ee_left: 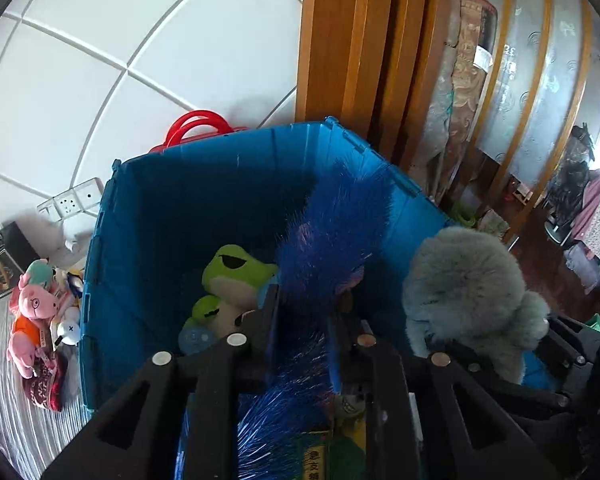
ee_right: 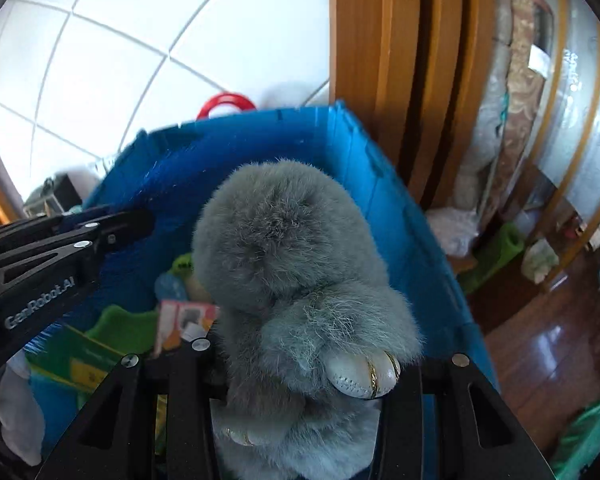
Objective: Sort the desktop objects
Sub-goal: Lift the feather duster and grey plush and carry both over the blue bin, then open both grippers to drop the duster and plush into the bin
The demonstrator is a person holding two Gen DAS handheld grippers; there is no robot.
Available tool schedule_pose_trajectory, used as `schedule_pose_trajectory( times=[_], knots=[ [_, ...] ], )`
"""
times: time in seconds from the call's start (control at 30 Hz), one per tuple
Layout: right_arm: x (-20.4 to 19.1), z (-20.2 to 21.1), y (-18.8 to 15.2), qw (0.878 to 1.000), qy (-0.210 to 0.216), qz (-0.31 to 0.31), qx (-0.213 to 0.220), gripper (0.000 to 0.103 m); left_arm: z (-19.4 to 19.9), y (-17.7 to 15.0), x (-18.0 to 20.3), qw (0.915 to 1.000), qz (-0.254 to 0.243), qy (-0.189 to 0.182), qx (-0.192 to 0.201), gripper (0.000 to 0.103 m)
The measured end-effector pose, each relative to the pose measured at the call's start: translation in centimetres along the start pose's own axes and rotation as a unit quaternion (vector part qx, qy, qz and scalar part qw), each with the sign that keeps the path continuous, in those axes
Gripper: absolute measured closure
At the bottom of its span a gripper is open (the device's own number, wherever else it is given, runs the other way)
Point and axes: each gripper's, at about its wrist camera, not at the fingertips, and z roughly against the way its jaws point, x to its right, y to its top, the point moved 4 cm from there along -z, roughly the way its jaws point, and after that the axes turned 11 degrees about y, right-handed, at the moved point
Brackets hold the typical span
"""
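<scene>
Left wrist view: left gripper point(ee_left: 312, 312) over open blue plastic storage crate point(ee_left: 148, 216), black fingers point(ee_left: 268, 312) either side of shaggy blue tinsel toy point(ee_left: 332, 224); contact of pads with it not determinable. Green plush frog with eye patch point(ee_left: 232, 280) inside crate near left wall. Pink pig plush point(ee_left: 36, 308) outside crate on striped surface point(ee_left: 4, 400).

Right wrist view: right gripper point(ee_right: 300, 376) clamped around fluffy grey fur plush with pearl-white gold-trimmed feet point(ee_right: 292, 264), held above crate near right wall point(ee_right: 400, 216). Green card box point(ee_right: 80, 356) inside crate at lower left.
</scene>
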Motion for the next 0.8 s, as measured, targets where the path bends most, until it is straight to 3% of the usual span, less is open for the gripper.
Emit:
schedule_pose_trajectory(
  times=[0.27, 0.4, 0.47, 0.57, 0.8],
  knots=[
    [2.1, -2.3, -0.1, 0.999, -0.016, 0.021, -0.017, 0.061, 1.7, -0.9, -0.2, 0.9987, 0.001, 0.033, 0.039, 0.079],
    [2.2, -2.6, 0.4, 0.999, -0.032, 0.041, -0.014, 0.06, 3.1, -1.0, -0.4, 0.9977, 0.01, 0.031, 0.059, 0.078],
    [2.2, -2.1, 0.5, 0.998, -0.043, 0.05, -0.005, 0.059, 3.9, -1.1, -0.5, 0.9969, 0.011, 0.034, 0.07, 0.072],
    [2.0, -1.0, 0.7, 0.996, -0.057, 0.062, 0.012, 0.056, 5.5, -1.7, -0.6, 0.9948, 0.016, 0.039, 0.093, 0.051],
    [1.1, 1.7, 0.1, 0.994, -0.067, 0.075, 0.051, 0.018, 9.8, -3.2, -2.1, 0.9873, 0.037, 0.036, 0.15, 0.026]
  ],
)
